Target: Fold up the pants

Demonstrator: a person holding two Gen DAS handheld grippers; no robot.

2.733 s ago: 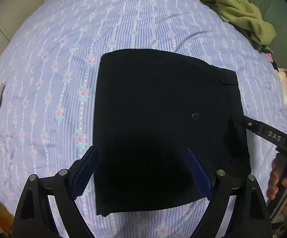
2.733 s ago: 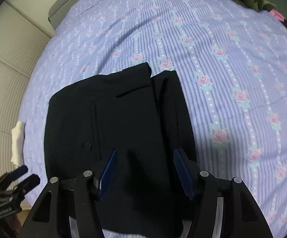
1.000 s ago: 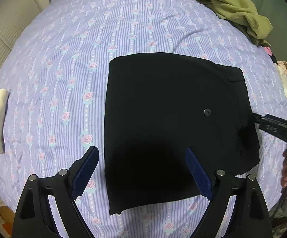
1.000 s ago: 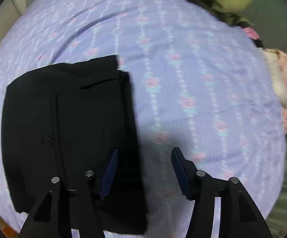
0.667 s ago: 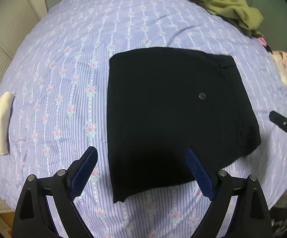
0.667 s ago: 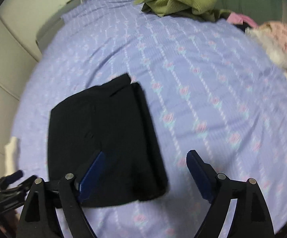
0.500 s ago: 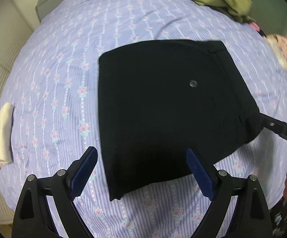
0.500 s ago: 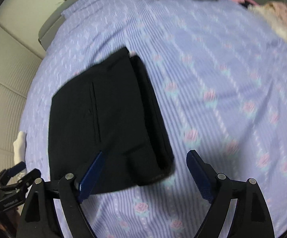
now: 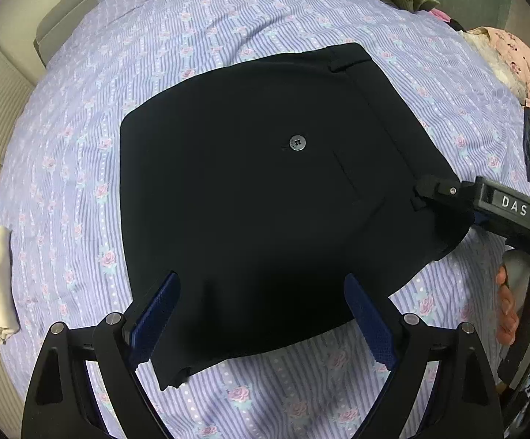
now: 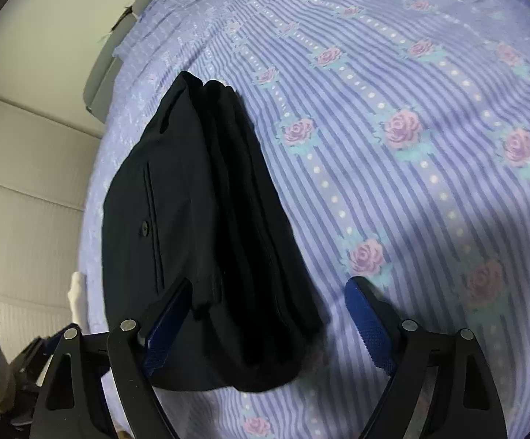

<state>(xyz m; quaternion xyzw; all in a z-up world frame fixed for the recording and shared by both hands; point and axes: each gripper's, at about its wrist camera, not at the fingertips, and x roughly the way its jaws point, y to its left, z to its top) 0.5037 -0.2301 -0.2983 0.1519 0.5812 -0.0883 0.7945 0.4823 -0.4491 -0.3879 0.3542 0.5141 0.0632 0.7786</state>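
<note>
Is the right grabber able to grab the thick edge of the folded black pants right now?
Probably yes. The right gripper has just been opening, and its wide jaws straddle the stacked edge of the folded black pants. Nothing lies in between, and the pads don't press yet.

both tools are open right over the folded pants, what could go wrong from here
1. The right tool has just been opening and now straddles the stacked edge of the pants. Closing may catch only the top layers and pull the fold apart.
2. The left tool hangs open over the near edge. A low grab may pinch the sheet too.
</note>
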